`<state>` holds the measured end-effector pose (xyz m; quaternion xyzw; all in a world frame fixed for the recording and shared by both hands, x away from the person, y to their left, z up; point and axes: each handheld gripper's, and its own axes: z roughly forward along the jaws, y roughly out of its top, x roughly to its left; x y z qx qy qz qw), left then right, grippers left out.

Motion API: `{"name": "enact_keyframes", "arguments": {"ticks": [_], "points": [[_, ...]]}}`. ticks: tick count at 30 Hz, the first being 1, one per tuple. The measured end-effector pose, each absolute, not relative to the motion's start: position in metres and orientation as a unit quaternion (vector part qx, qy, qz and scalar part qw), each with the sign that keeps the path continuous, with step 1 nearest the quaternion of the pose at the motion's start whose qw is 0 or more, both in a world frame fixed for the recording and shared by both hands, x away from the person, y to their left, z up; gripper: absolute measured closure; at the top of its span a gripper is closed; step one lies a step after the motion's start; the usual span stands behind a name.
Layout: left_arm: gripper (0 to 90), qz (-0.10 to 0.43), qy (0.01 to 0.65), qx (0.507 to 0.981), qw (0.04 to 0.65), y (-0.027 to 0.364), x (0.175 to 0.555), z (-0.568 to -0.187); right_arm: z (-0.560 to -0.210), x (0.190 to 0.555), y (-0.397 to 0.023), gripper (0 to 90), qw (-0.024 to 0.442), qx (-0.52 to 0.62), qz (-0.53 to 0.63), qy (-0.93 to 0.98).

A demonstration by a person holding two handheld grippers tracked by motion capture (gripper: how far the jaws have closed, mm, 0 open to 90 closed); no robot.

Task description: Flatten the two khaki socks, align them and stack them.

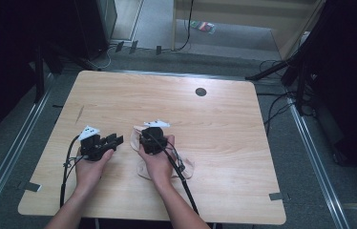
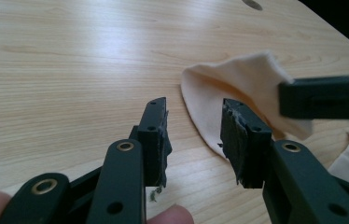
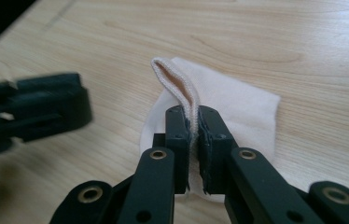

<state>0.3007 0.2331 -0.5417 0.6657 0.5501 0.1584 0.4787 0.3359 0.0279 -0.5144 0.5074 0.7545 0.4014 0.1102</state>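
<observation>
There, sock (image 3: 238,105) edge in right claw (image 3: 195,135).

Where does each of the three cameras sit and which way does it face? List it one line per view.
High view: fixed above the person's side, looking forward and down on the wooden table; both forearms, left gripper and right gripper enter from below.
Left gripper view: rides the left gripper, looking along its open jaws across the table toward the cream cloth.
Right gripper view: rides the right gripper, whose jaws pinch the cloth's raised fold.
Shared: both gripper views show the cloth and the other gripper.
</observation>
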Motion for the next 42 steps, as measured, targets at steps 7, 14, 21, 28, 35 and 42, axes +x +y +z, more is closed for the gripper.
{"name": "enact_keyframes", "arguments": {"ticks": [7, 14, 21, 28, 35, 42], "points": [[50.7, 0.16, 0.526, 0.697, 0.461, 0.203, 0.303, -0.543, -0.499, 0.335, -0.004, 84.7, 0.056, 0.526, 0.437, 0.727], [56.0, 0.174, 0.5, 0.751, 0.395, 0.176, 0.307, -0.55, -0.496, 0.334, -0.019, 84.4, 0.039, 0.519, 0.457, 0.721], [88.7, 0.165, 0.486, 0.772, 0.376, 0.184, 0.311, -0.544, -0.484, 0.331, -0.044, 84.4, 0.062, 0.506, 0.461, 0.727], [90.0, 0.151, 0.464, 0.789, 0.373, 0.211, 0.316, -0.534, -0.495, 0.344, -0.088, 86.3, 0.036, 0.539, 0.46, 0.704], [85.7, 0.189, 0.453, 0.784, 0.379, 0.205, 0.317, -0.541, -0.52, 0.361, -0.089, 81.4, 0.017, 0.549, 0.435, 0.713], [59.7, 0.207, 0.512, 0.726, 0.41, 0.224, 0.315, -0.539, -0.52, 0.364, -0.095, 56.4, 0.101, 0.564, 0.424, 0.702]]}}
